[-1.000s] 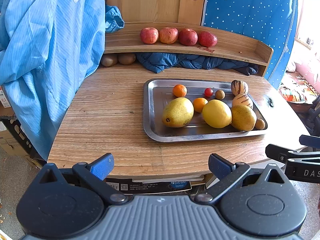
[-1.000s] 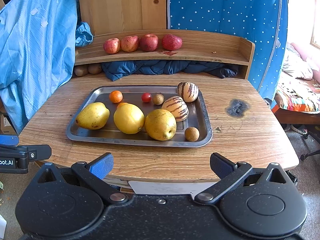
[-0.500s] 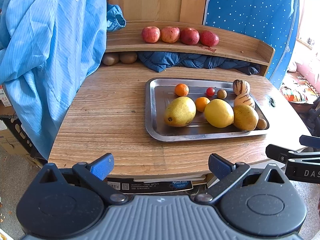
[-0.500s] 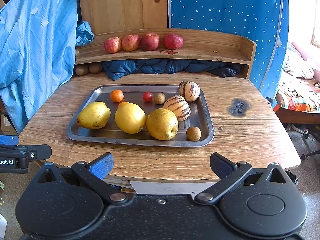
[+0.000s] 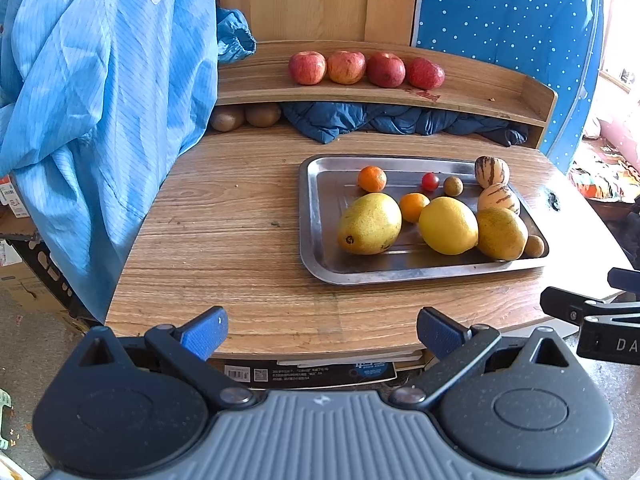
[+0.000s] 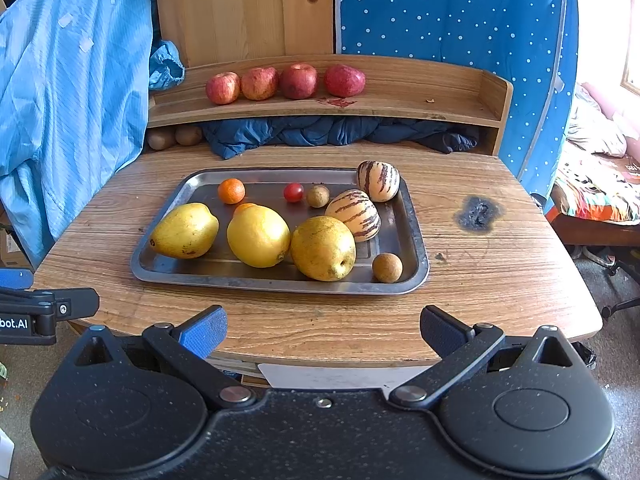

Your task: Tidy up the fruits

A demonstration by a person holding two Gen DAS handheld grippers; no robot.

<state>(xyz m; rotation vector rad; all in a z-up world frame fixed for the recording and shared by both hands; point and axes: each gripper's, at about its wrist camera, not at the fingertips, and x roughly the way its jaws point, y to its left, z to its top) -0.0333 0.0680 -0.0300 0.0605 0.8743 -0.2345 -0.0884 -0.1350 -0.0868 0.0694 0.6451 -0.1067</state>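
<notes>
Right wrist: gripper [image 6: 322,330] wide open, empty.

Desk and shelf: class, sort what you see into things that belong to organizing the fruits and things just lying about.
Belongs to the job:
metal tray
yellow pears
striped melons
oranges
cherry tomato
apples on the shelf
kiwis under it

Just lying about:
dark blue quilt
light blue garment

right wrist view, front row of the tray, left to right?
Along the tray front: yellow-green pear → big yellow citrus → speckled pear → small brown round fruit.
</notes>
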